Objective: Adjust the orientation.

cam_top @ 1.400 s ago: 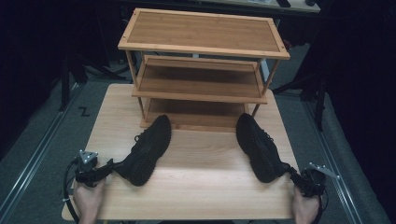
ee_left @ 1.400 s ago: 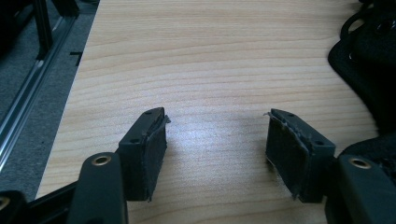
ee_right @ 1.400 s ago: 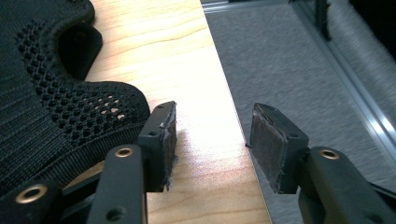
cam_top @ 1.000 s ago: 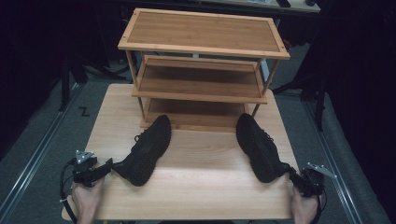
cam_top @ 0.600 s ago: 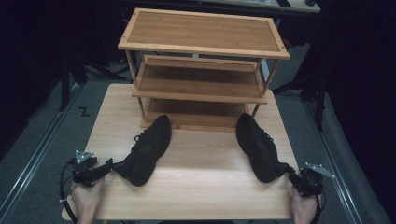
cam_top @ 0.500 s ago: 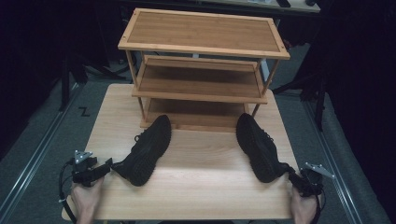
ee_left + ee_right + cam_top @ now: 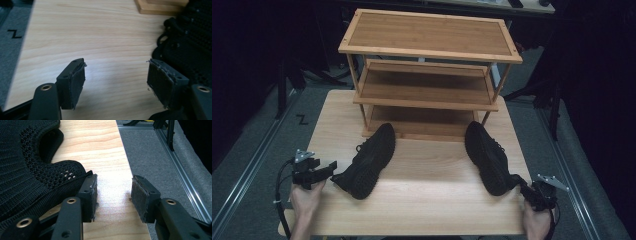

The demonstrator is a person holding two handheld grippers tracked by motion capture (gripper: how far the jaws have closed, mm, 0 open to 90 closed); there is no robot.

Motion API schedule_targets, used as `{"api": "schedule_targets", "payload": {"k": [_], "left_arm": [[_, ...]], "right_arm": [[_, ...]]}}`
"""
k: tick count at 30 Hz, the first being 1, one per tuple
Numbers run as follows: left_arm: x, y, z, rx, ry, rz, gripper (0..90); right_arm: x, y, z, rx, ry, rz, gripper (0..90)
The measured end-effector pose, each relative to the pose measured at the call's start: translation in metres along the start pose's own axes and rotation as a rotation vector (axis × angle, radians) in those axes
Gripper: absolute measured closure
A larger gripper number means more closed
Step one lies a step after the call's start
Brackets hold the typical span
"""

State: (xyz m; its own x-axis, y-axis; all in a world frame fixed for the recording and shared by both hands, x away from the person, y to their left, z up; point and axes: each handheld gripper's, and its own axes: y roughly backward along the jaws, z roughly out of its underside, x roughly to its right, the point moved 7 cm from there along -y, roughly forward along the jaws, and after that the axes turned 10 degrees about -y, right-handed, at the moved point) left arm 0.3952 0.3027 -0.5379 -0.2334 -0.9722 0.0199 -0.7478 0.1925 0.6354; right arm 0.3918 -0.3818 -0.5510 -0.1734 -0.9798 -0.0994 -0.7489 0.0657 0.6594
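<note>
Left gripper [image 7: 115, 77]: jaws wide apart, just been opening, nothing between; right pad just beside the left shoe [image 7: 367, 162].
Right gripper [image 7: 113, 197]: jaws parted, just been closing, bare table between; one jaw against the right shoe [image 7: 487, 157].
Change: left gripper has drawn slightly back from its shoe's heel.
Shoes: black knit mesh, toes toward rack.
Table [image 7: 432, 200]: pale wood grain.
Rack [image 7: 427, 32]: three wooden shelves, far side.

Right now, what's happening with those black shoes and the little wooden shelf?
A person holds a gripper in each hand at a wooden table. Two black mesh sneakers lie in front of a three-tier shoe rack. The left gripper, jaws just opening, is beside the left sneaker; the right gripper is beside the right sneaker. Nothing is gripped.
</note>
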Motion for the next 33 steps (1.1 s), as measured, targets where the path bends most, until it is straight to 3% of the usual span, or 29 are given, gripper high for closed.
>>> {"api": "schedule_targets", "payload": {"k": [1, 2, 3, 5, 11, 19, 33], "left_arm": [[0.006, -0.006, -0.002, -0.027, -0.03, 0.02, 30.6], [0.006, -0.006, -0.002, -0.027, -0.03, 0.02, 30.1], [0.012, -0.013, -0.003, -0.054, -0.057, 0.047, 29.6], [0.017, -0.019, -0.004, -0.063, -0.069, 0.073, 28.7], [0.026, -0.025, -0.006, -0.041, -0.042, 0.152, 30.7], [0.037, -0.025, -0.006, -0.032, -0.067, 0.226, 30.7], [0.054, -0.018, -0.023, -0.006, -0.104, 0.266, 28.5]], "right_arm": [[0.0, 0.0, 0.0, 0.0, 0.001, 0.0, 56.1], [0.0, 0.0, 0.0, 0.0, 0.001, 0.0, 56.1], [0.0, 0.0, 0.0, 0.0, 0.001, 0.0, 56.1], [0.0, 0.0, 0.0, 0.0, 0.001, 0.0, 56.0], [0.0, 0.0, 0.0, 0.0, -0.001, 0.003, 55.2], [0.0, 0.0, 0.0, 0.0, -0.001, 0.003, 55.2], [0.0, 0.0, 0.0, -0.001, 0.0, -0.001, 55.4]]}}
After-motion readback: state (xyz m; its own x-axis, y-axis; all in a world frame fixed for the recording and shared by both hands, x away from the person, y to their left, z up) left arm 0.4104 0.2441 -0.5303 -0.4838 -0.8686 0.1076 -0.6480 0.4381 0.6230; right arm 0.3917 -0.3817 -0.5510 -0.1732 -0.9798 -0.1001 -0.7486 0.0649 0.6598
